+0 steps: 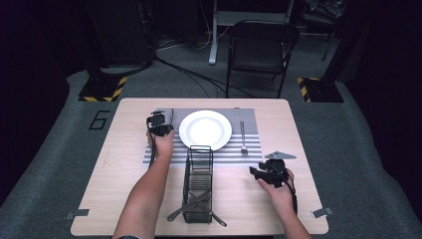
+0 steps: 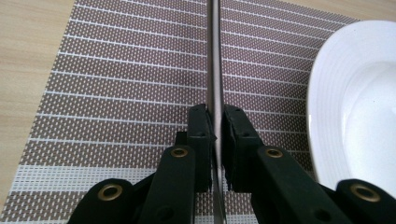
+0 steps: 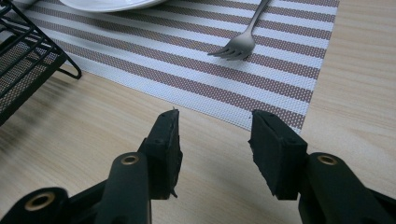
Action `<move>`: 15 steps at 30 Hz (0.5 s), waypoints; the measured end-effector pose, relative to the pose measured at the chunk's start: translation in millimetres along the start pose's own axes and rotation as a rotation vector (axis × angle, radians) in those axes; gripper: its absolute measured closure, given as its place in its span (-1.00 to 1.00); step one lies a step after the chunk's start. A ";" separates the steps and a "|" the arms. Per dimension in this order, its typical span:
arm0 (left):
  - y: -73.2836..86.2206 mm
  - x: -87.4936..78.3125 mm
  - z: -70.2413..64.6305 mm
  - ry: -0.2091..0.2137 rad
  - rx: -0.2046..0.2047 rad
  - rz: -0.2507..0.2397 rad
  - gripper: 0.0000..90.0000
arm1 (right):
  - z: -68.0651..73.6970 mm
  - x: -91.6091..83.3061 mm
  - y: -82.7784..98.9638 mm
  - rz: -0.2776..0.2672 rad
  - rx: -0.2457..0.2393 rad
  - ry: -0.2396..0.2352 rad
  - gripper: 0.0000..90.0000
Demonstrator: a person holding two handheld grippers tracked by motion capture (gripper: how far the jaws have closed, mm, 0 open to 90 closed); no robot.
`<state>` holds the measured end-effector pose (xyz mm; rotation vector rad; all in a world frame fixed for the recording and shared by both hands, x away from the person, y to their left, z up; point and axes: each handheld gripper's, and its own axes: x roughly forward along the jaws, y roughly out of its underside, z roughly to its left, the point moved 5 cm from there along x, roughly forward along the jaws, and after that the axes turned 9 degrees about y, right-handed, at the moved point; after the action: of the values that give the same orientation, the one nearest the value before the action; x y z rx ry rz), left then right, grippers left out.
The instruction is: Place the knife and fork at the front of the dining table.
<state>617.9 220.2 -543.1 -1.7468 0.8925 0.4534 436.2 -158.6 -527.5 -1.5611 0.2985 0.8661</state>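
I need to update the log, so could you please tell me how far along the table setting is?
Done: the plate sits on the placemat, with a fork to its right. In hand: the left gripper is clamped on a knife left of the plate. Left: cutlery remains in the black rack; the right gripper waits open.

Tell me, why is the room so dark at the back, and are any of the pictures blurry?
High view: light falls on the table while the floor and corners behind sink into black, and the picture is soft. Left gripper view: the placemat is sharp, the knife a thin bright strip, the plate glaring white. Right gripper view: crisp, with the rack casting a soft shadow on the wood.
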 end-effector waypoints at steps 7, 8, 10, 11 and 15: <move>1.2 3.4 0.7 -0.009 -0.002 0.003 0.82 | 0.5 -0.4 0.0 0.000 -0.001 0.000 0.16; 1.1 3.5 0.6 -0.008 -0.001 0.003 0.82 | 0.4 -0.3 0.0 0.000 -0.001 -0.001 0.16; 1.0 3.3 1.0 -0.005 -0.004 0.006 0.82 | 0.4 -0.2 0.0 0.000 0.001 -0.003 0.16; 0.7 3.5 1.0 -0.003 -0.006 0.006 0.82 | 0.2 -0.1 0.0 0.000 -0.002 -0.002 0.16; -0.1 3.7 1.5 0.003 -0.005 0.012 0.81 | 0.4 0.0 0.0 -0.001 -0.002 -0.003 0.16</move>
<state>620.5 220.3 -546.1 -1.7481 0.9048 0.4611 436.1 -158.3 -527.4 -1.5618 0.2944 0.8683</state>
